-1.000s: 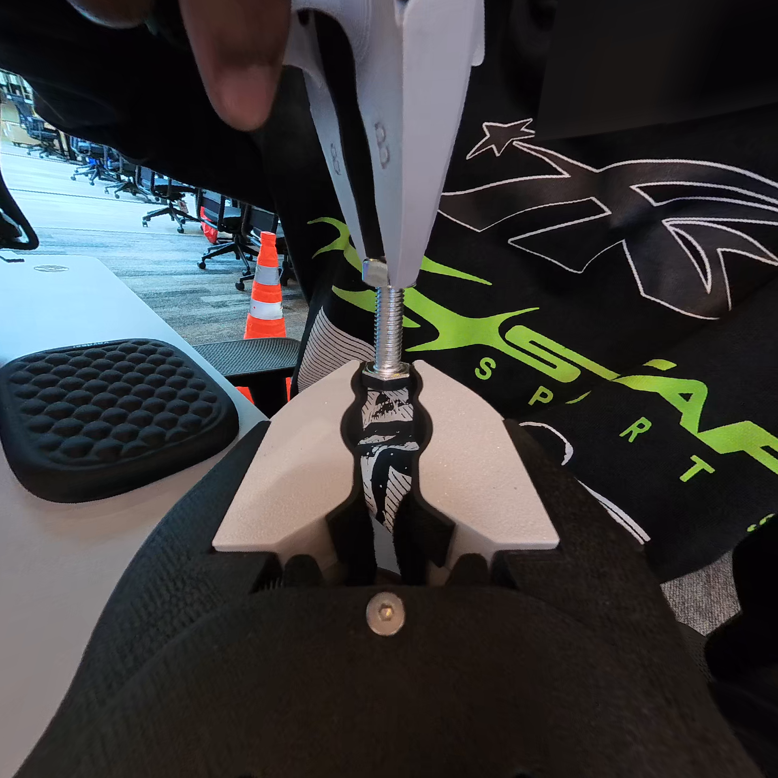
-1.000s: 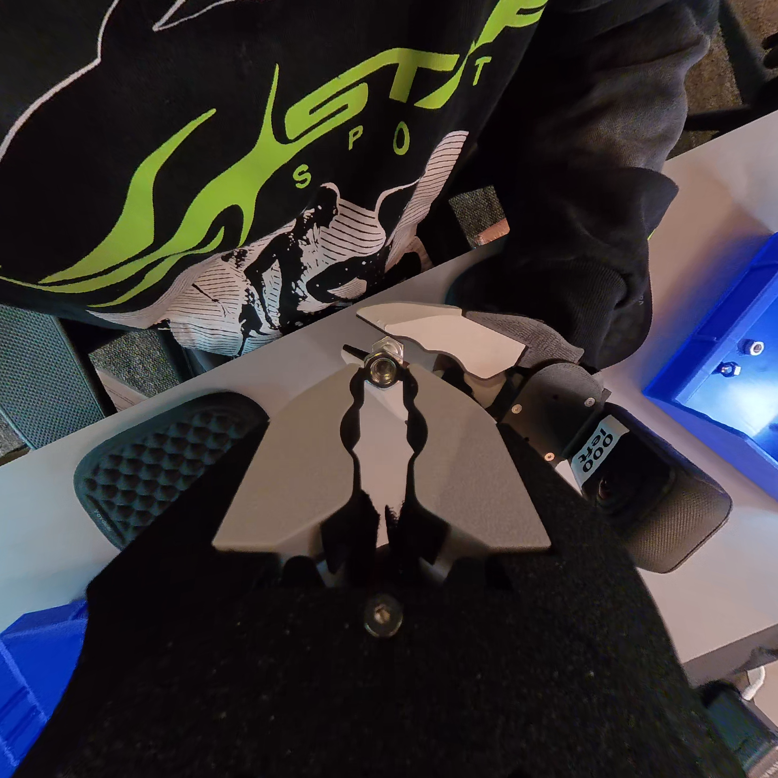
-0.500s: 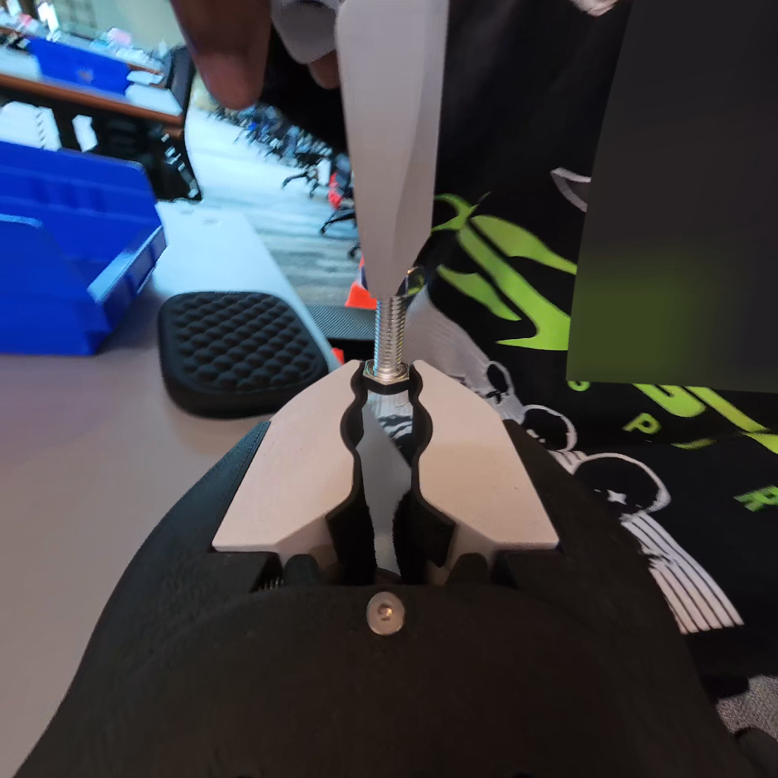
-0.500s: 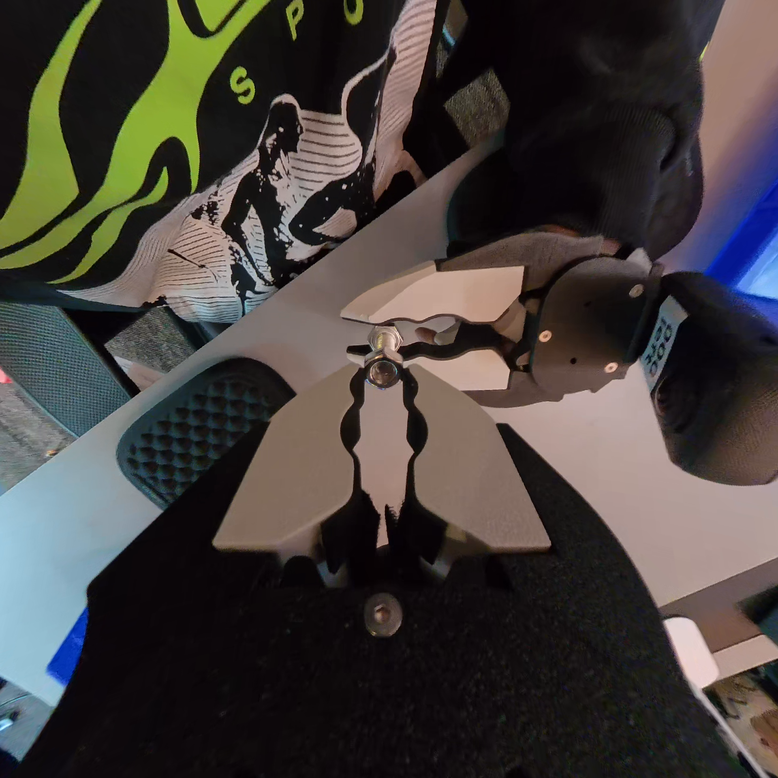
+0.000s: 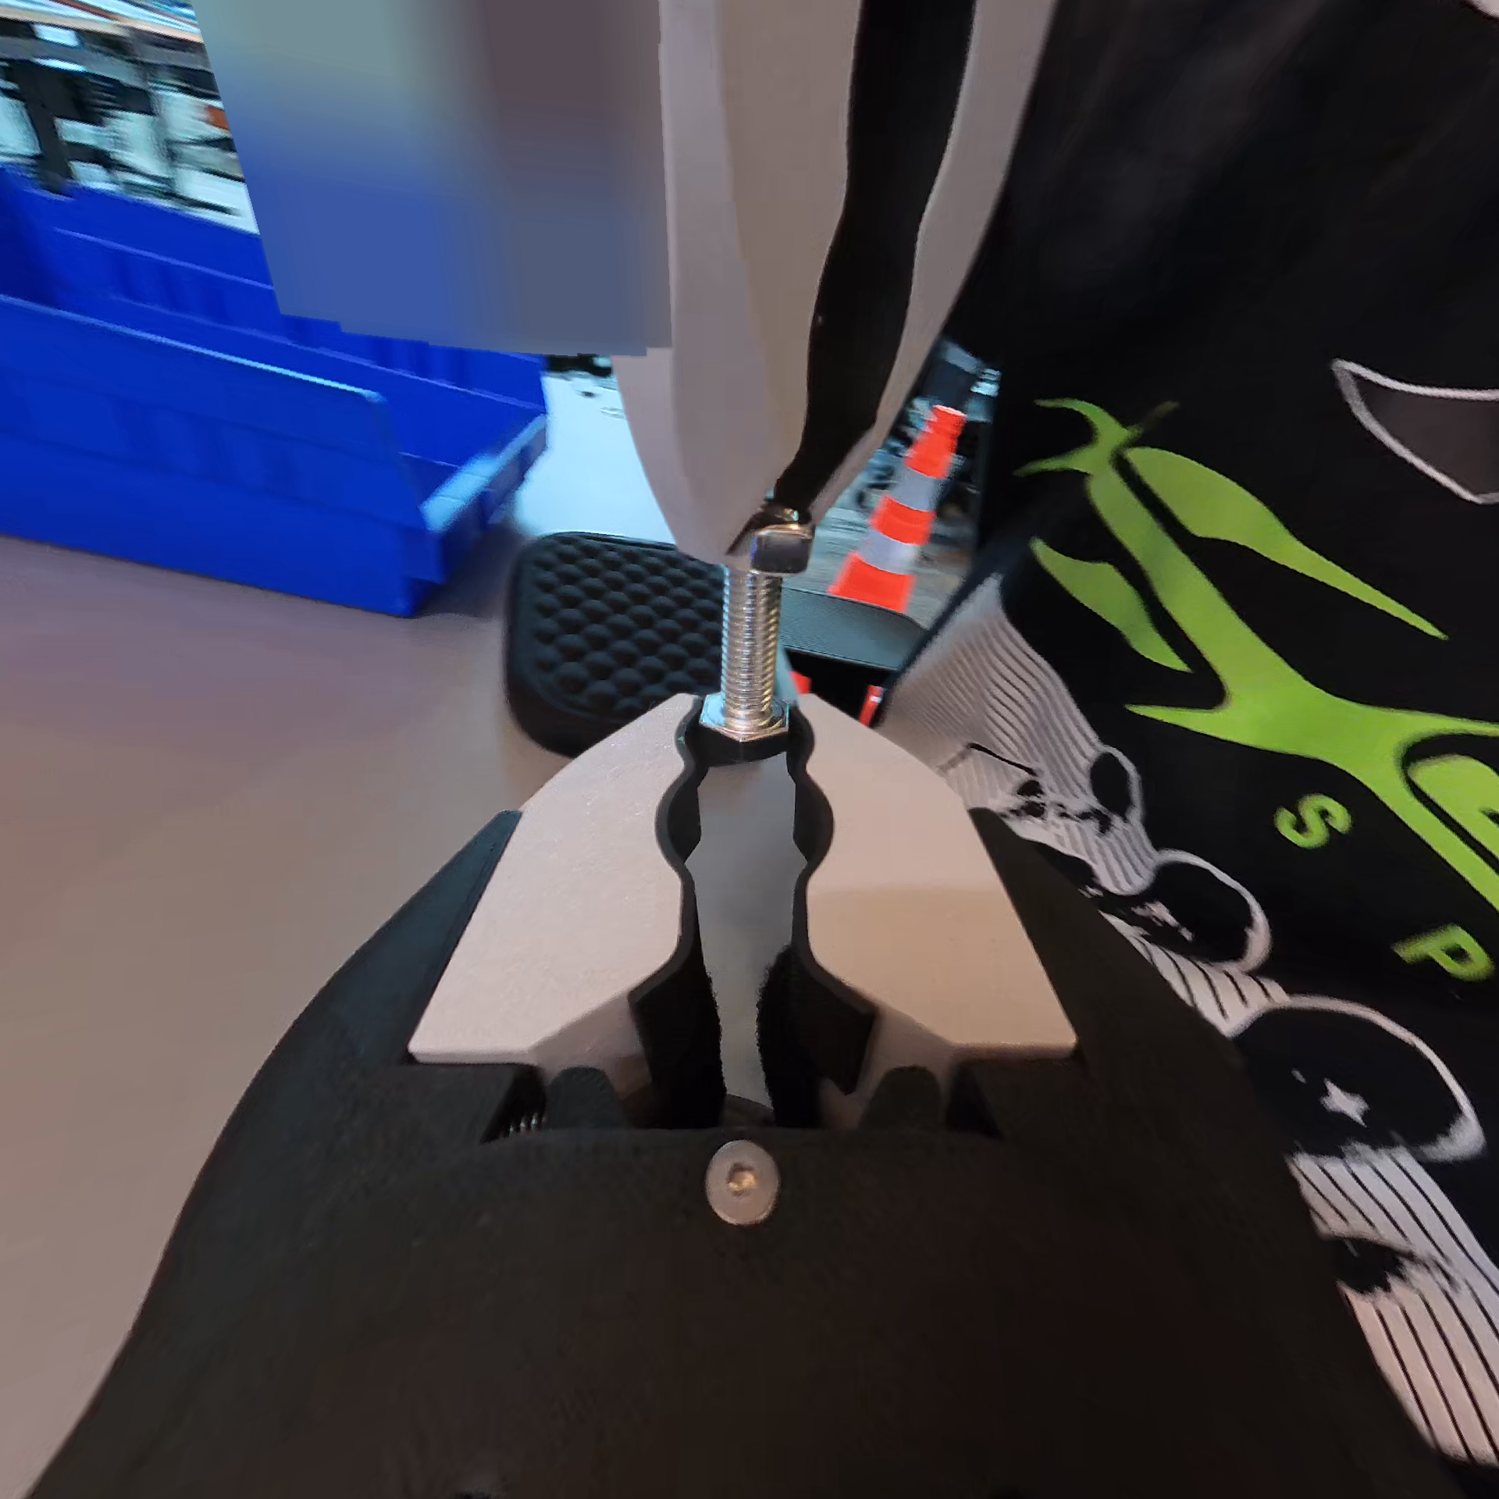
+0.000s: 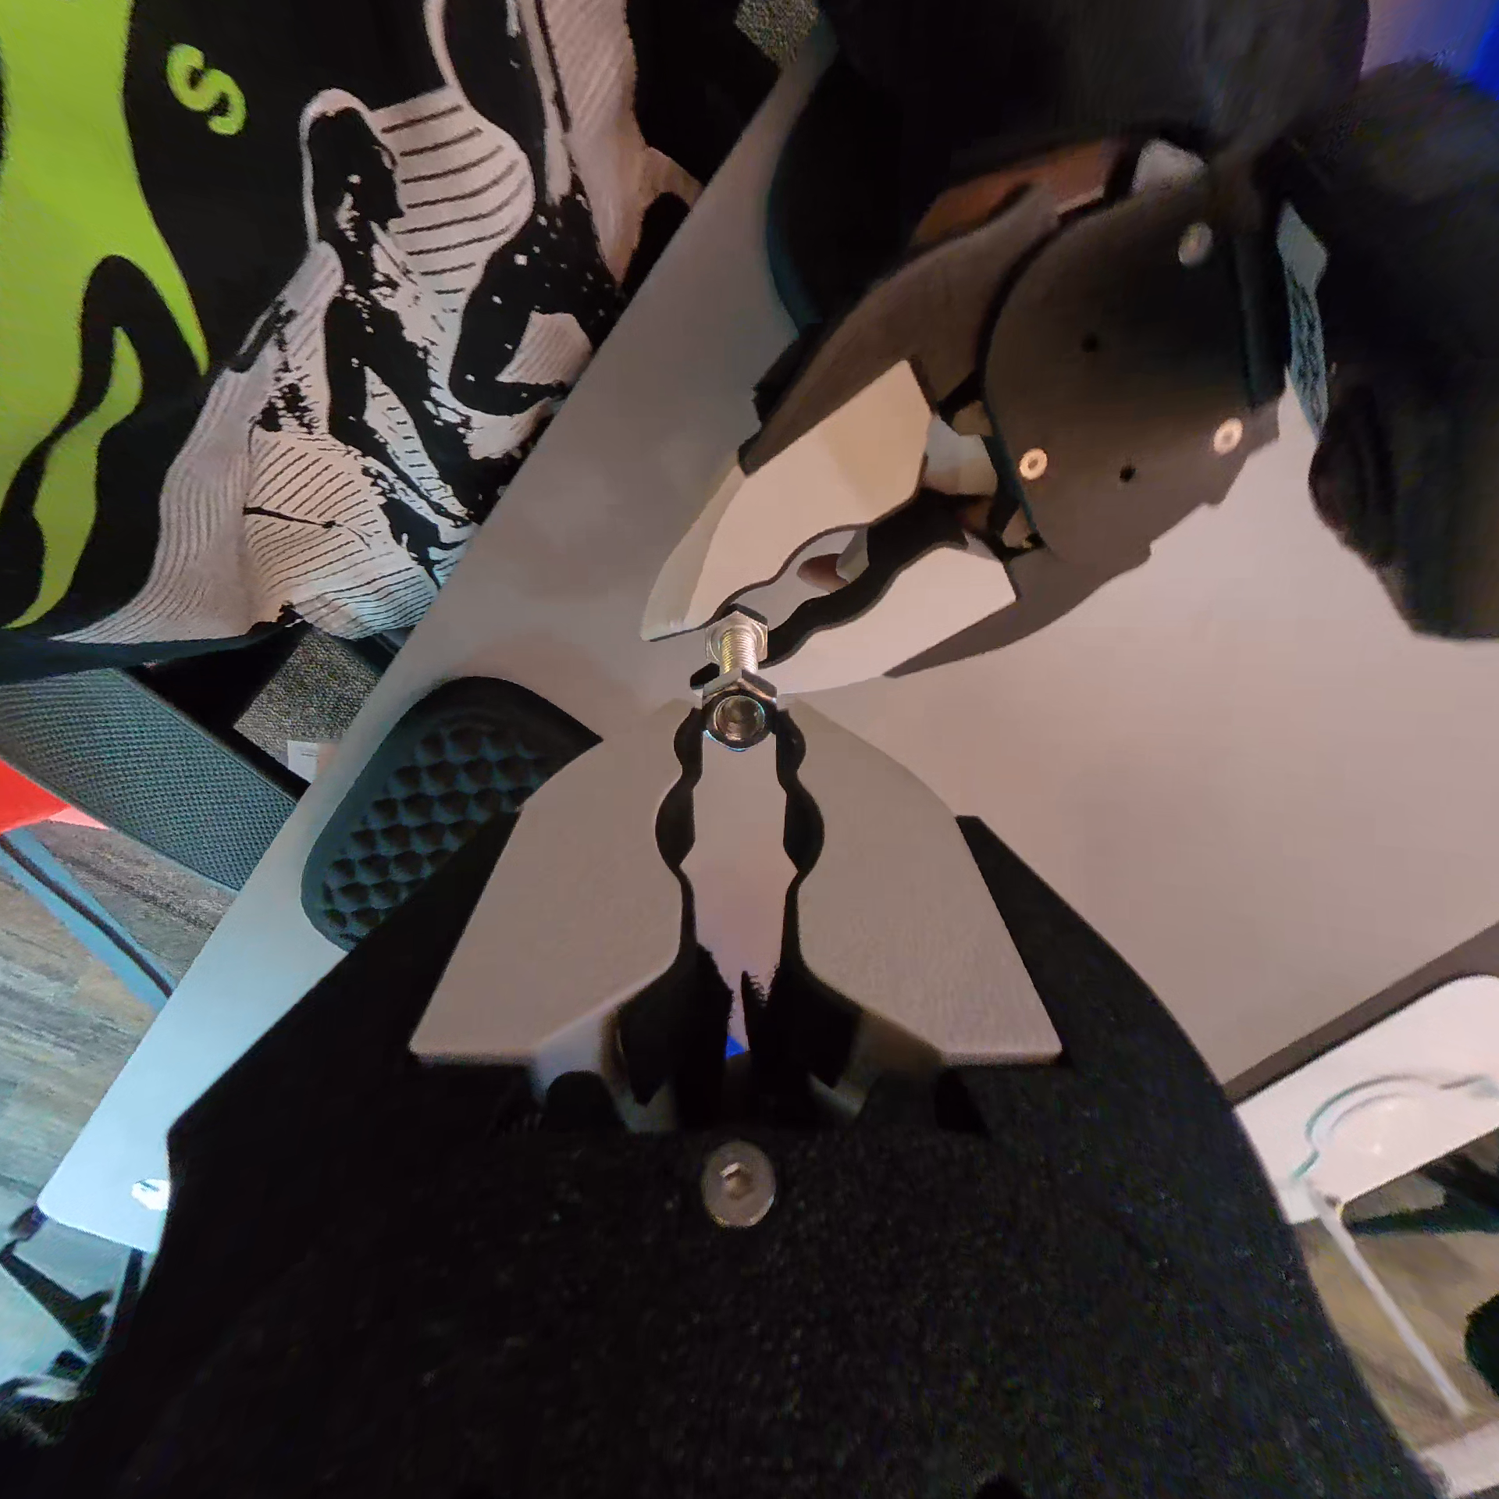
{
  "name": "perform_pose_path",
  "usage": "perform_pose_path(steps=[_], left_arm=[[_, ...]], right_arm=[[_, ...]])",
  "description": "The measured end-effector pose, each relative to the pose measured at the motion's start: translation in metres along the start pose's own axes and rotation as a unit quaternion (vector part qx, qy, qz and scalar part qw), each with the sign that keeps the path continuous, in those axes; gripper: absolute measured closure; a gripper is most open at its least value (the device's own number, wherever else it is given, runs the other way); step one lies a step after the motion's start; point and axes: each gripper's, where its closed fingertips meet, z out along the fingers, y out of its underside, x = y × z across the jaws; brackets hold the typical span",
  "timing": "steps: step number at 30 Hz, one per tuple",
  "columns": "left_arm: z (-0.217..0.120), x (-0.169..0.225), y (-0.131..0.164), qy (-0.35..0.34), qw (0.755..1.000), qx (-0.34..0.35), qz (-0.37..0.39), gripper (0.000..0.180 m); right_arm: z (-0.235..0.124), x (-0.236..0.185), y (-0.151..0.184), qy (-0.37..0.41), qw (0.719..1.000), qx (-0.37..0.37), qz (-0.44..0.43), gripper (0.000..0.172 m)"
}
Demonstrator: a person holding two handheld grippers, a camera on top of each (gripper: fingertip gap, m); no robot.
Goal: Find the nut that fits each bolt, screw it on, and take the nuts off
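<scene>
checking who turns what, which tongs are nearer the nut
Left. The left tongs clamp the nut itself; the right tongs are at the other end of the bolt, gripping its head.

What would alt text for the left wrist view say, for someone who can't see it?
White tongs at the bottom pinch a silver hex nut threaded on an upright bolt, whose head a second pair of tongs grips from above. Behind are a pale table, a black dimpled pad and blue bins.

Pale desk (image 5: 203,770), orange cone (image 5: 908,519) beyond
</scene>
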Motion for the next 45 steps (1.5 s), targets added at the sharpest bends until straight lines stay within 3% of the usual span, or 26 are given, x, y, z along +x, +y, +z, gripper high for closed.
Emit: perform_pose_path(steps=[9,18,25,30,45], left_arm=[[-0.006,-0.038,-0.003,-0.216,0.976,-0.005,0.027,0.162],[-0.011,-0.054,-0.011,-0.343,0.937,0.043,0.037,0.162],[-0.021,-0.065,-0.009,-0.425,0.903,0.022,0.054,0.162],[-0.027,-0.071,-0.011,-0.46,0.885,0.029,0.061,0.162],[-0.029,-0.068,-0.016,-0.445,0.891,0.06,0.069,0.162]], right_arm=[[0.001,0.014,0.021,-0.002,0.993,-0.027,0.113,0.154],[-0.002,0.024,0.025,0.013,0.983,-0.029,0.183,0.154],[0.0,0.03,0.03,0.026,0.97,-0.04,0.237,0.154],[-0.001,0.036,0.032,0.037,0.961,-0.039,0.271,0.155],[-0.003,0.04,0.033,0.057,0.964,-0.041,0.258,0.148]])
